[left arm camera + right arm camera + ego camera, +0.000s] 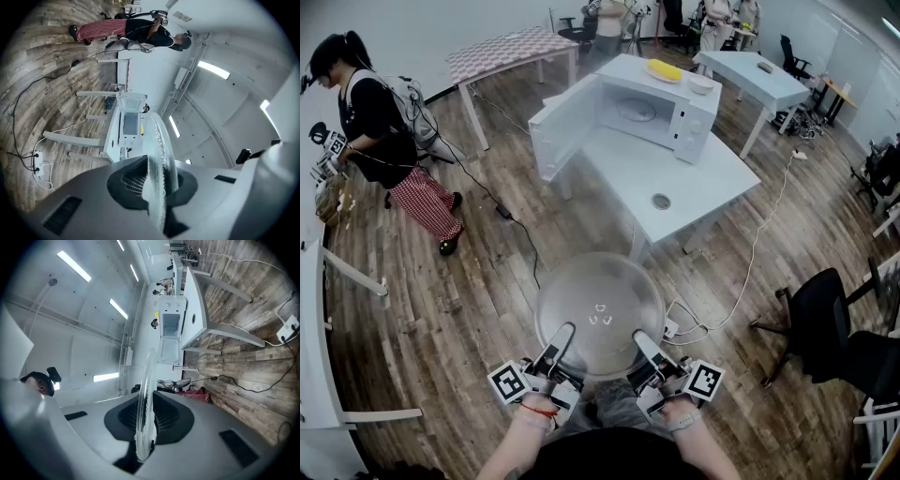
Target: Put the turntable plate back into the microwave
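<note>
A round clear glass turntable plate (pixel 598 314) is held flat above the wooden floor, in front of me. My left gripper (pixel 559 345) is shut on its near left rim, and my right gripper (pixel 643 346) is shut on its near right rim. In the left gripper view the plate (pixel 161 154) shows edge-on between the jaws; the right gripper view shows the plate (pixel 144 413) the same way. Ahead, the white microwave (pixel 633 111) stands on a white table (pixel 694 183) with its door (pixel 562 127) swung open to the left. Its cavity shows a roller ring on the floor.
A person in a black top and checked trousers (pixel 389 141) stands at the left. A black office chair (pixel 820 323) is at the right. Cables and a power strip (pixel 671 328) lie on the floor under the plate. More tables (pixel 511 52) and people stand at the back.
</note>
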